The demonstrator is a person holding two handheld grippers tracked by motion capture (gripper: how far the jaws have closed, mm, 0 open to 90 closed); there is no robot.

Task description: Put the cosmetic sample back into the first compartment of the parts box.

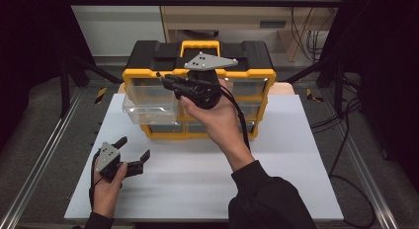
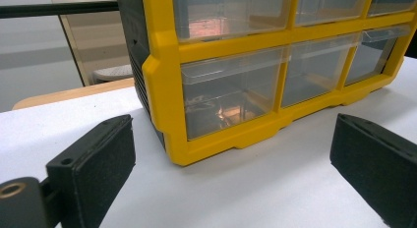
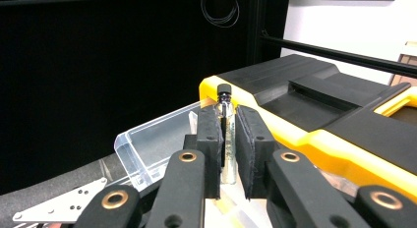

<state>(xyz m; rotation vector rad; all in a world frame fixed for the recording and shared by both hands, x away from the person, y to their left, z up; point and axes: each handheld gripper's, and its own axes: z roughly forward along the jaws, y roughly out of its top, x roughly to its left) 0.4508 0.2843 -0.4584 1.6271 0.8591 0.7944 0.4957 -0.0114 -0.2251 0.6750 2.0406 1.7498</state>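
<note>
Vial (image 3: 226, 134) upright, cap up, in right gripper (image 3: 227, 154).

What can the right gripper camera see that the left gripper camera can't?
The right gripper view shows a little glass vial with a black cap pinched in the right gripper, the cabinet's black top, and a clear drawer pulled out. The left gripper view shows the open left gripper over the white table, facing closed drawers. Both show the yellow drawer cabinet.

A lab: metal frame rails (image 1: 37, 165), loose cables (image 1: 341, 140), white worktable (image 1: 197, 184).
</note>
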